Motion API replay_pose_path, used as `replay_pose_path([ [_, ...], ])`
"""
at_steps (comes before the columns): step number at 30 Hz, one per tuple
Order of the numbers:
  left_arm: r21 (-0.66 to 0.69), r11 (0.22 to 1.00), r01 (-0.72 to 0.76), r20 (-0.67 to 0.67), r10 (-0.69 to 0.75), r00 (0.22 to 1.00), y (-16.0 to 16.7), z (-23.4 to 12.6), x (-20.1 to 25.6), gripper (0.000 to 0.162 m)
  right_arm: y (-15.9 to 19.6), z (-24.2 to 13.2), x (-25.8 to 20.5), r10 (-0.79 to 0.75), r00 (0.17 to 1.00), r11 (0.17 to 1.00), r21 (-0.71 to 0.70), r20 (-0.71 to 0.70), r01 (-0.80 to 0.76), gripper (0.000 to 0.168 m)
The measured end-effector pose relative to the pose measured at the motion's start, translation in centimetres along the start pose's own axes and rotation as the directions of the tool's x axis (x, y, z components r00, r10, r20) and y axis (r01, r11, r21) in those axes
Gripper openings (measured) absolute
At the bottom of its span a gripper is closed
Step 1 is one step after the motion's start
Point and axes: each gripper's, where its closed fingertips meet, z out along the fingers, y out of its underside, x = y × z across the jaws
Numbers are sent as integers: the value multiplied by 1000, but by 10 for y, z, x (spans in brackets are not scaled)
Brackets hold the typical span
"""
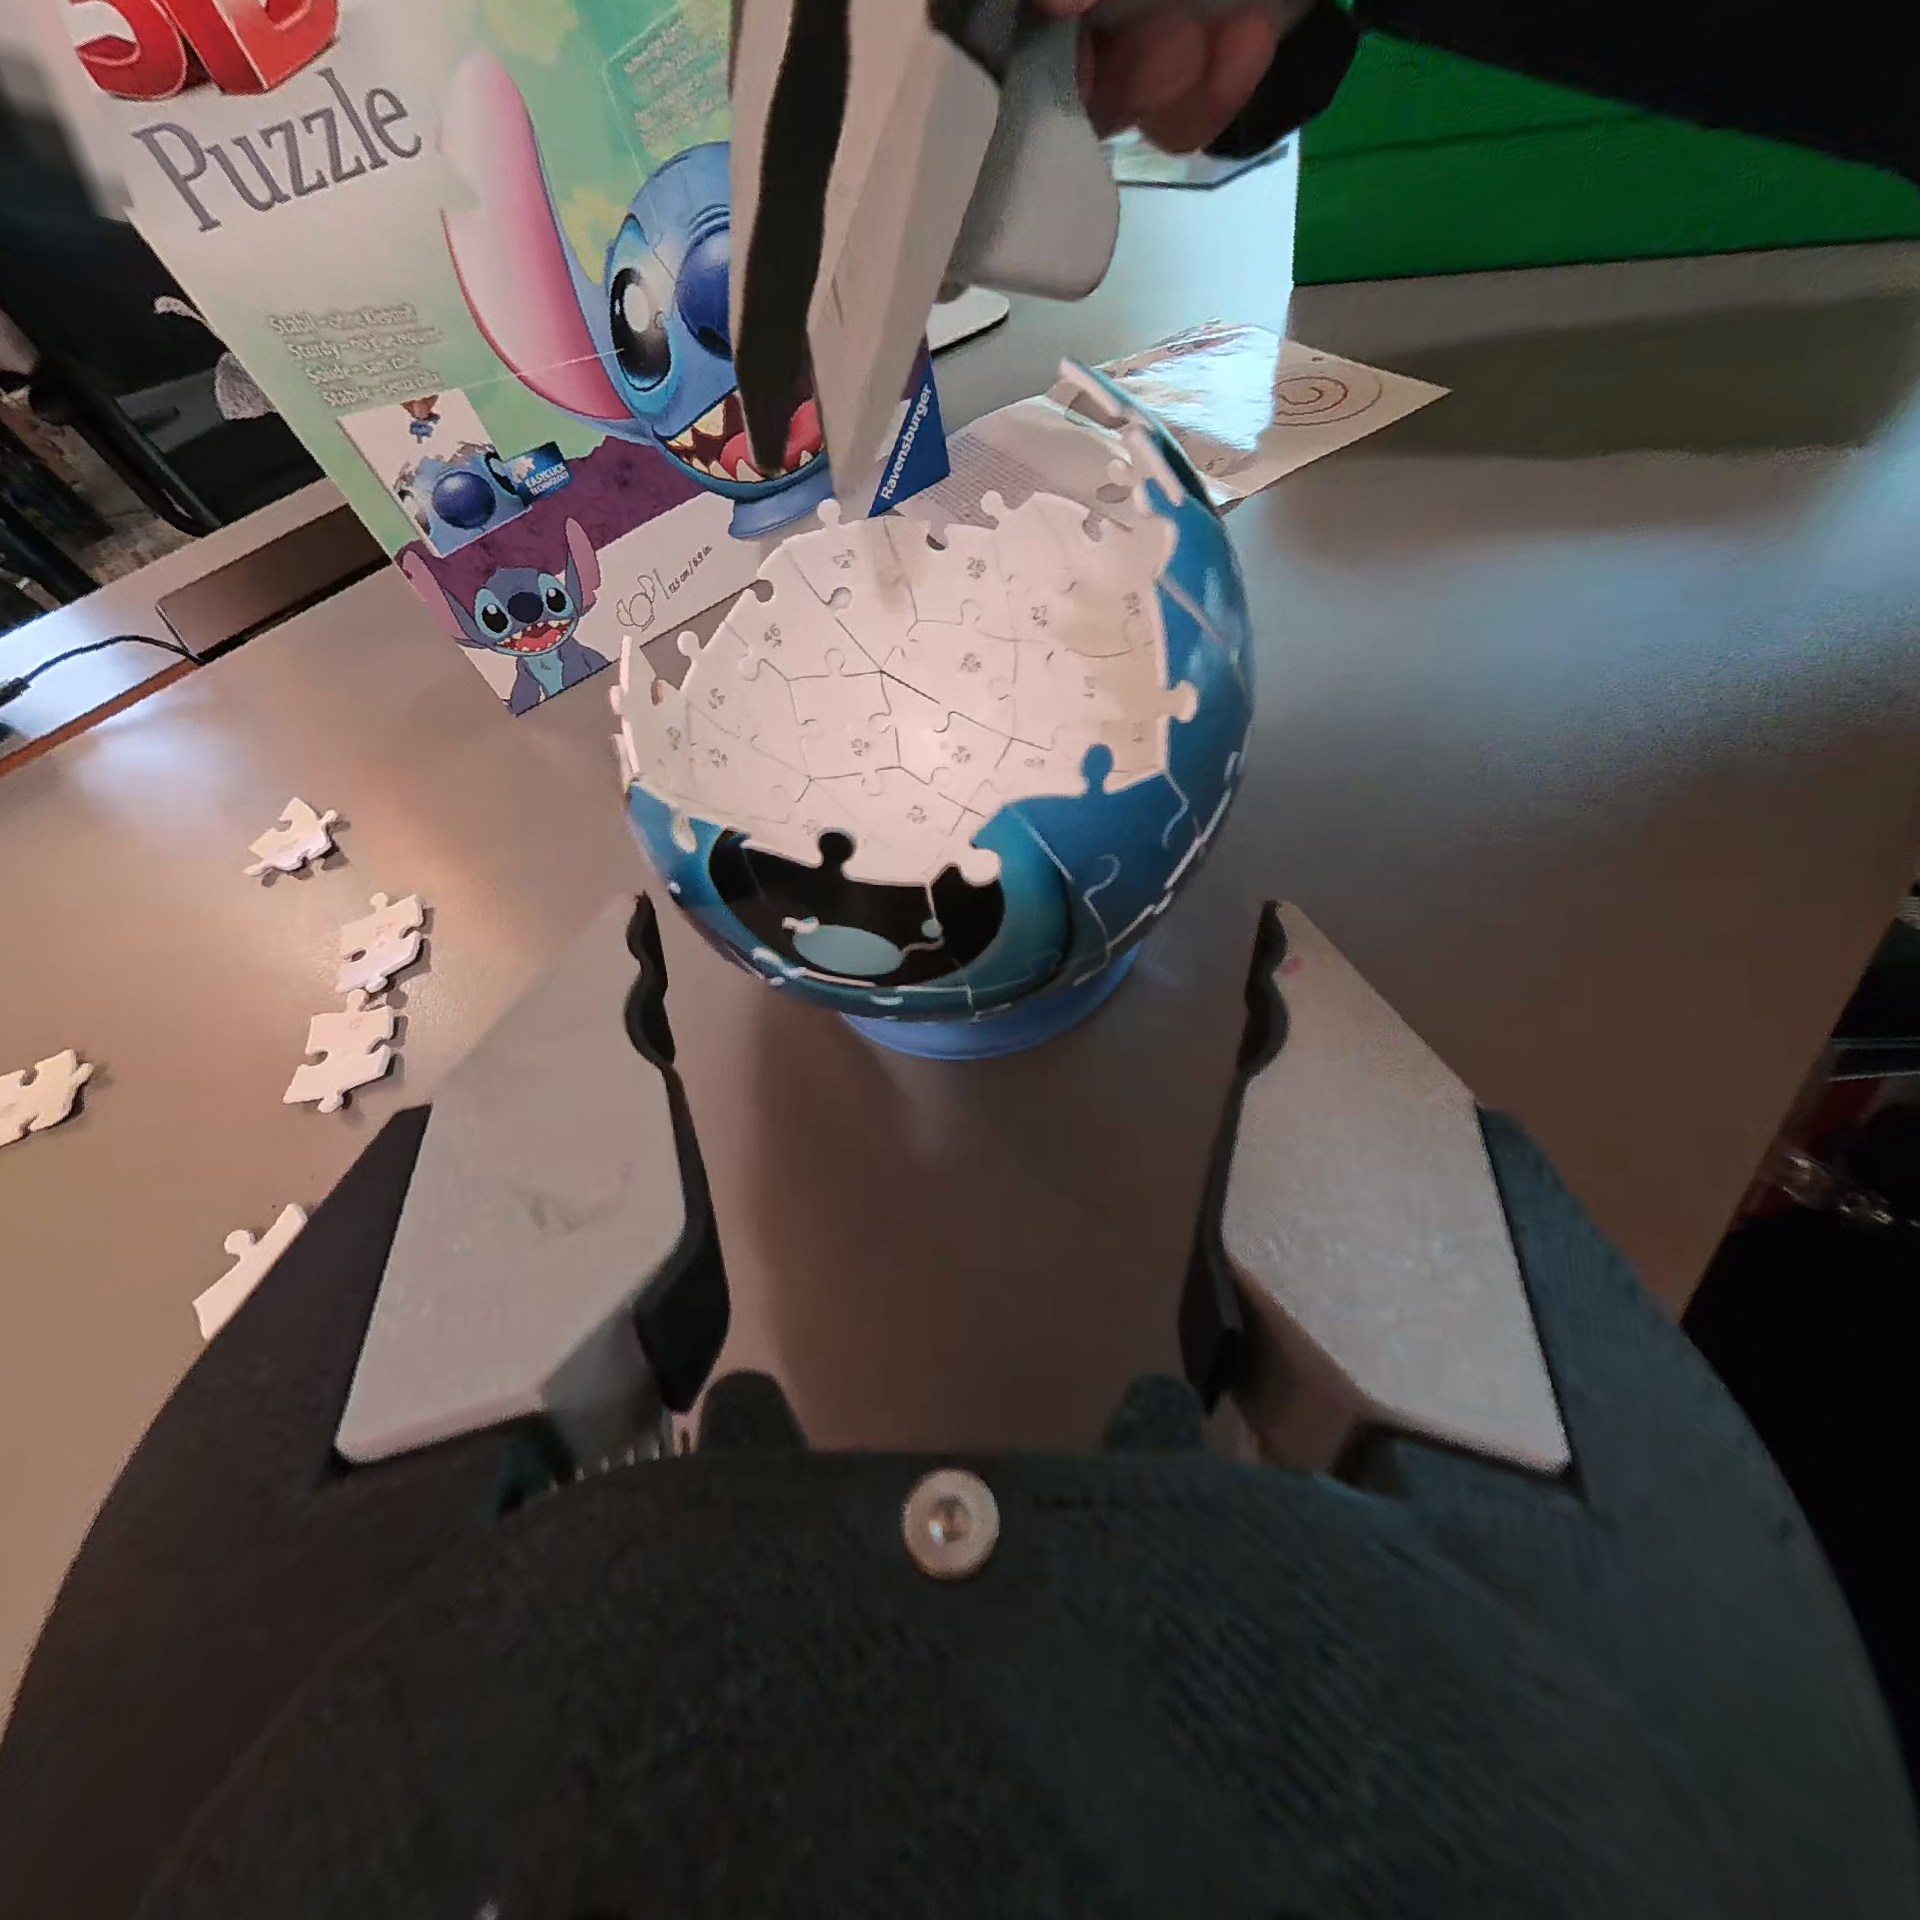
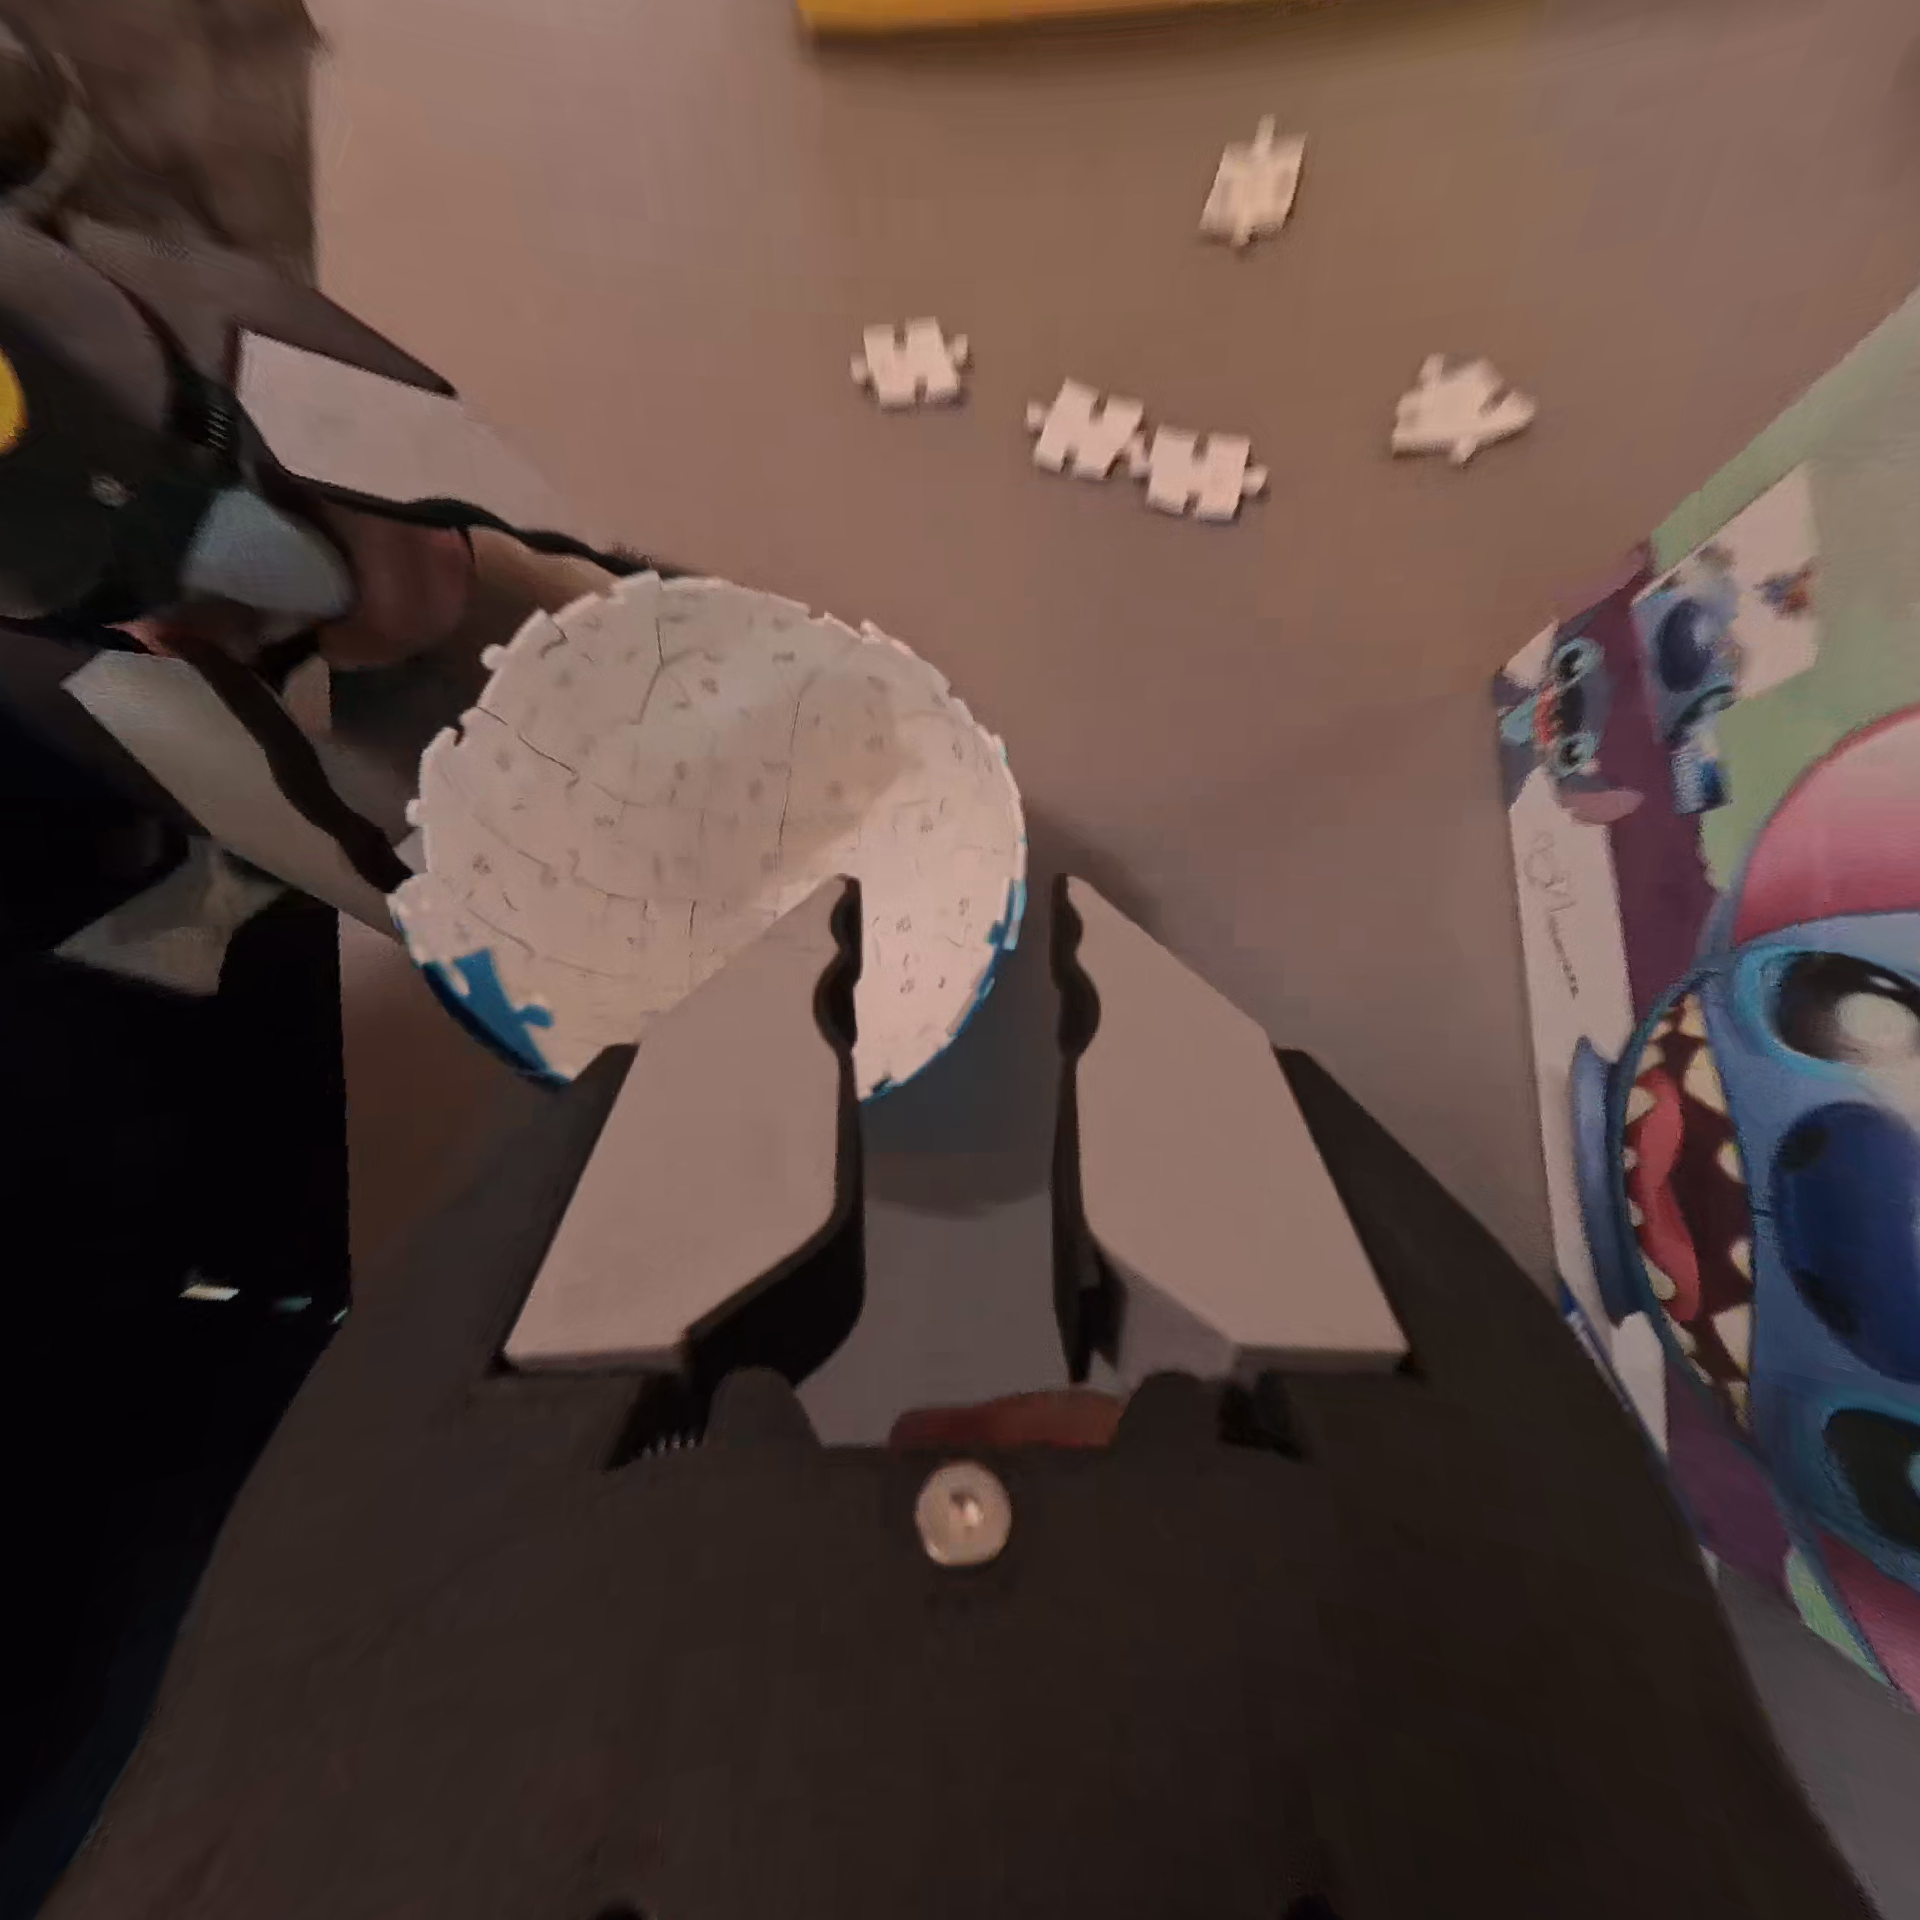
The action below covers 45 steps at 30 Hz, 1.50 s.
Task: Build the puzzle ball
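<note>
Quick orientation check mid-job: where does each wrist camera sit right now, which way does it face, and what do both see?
Left wrist view: behind the open left gripper, low over the table, facing the puzzle ball and box; a hand holds the right gripper beyond.
Right wrist view: above the ball, behind the open right gripper, looking steeply down into it.
Shared: ball, box, loose pieces.

Left gripper [image 1: 951,914] with pale grey wedge fingers [image 1: 1351,1143], wavy black inner pads, black textured body, silver centre screw, right gripper [image 2: 956,894] alike, dark sleeve [image 1: 1558,62] above.
</note>
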Motion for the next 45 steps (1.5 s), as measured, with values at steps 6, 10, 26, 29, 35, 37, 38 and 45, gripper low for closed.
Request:
replay_pose_path([
  [6, -4, 1000, 21, 15, -21, 1000, 0, 0, -1, 108, 10, 19, 2, 50, 998, 951, -305, -36, -59, 36],
  [10, -14, 999, 37, 15, -36, 999, 2, 0, -2, 108, 6, 13, 17, -4, 991, 937, -346, -132, -42, 47],
  [26, -50, 997, 57, 14, -56, 998, 4, 7, -1, 104, 41, 36, 11, -1, 1000, 837, -547, 14, 9, 6],
  [29, -43, 997, 71, 10, -71, 997, 3, 7, -1, 102, 40, 37, 11, 12, 999, 845, -534, 35, 8, 4],
  [35, -41, 996, 85, -16, -85, 996, 2, 8, 2, 103, 37, 42, 6, 66, 995, 856, -517, 72, -20, 2],
  [37, -40, 996, 85, -13, -86, 996, 2, 9, 3, 104, 37, 43, 5, 73, 995, 854, -520, 64, -29, 1],
  [38, -39, 996, 85, -13, -86, 996, 1, 9, 3, 105, 37, 43, 5, 67, 996, 854, -520, 59, -26, 1],
  [45, -35, 995, 94, 9, -94, 996, -1, 11, 6, 109, 34, 46, 2, 20, 999, 857, -515, 26, -4, 1],
])
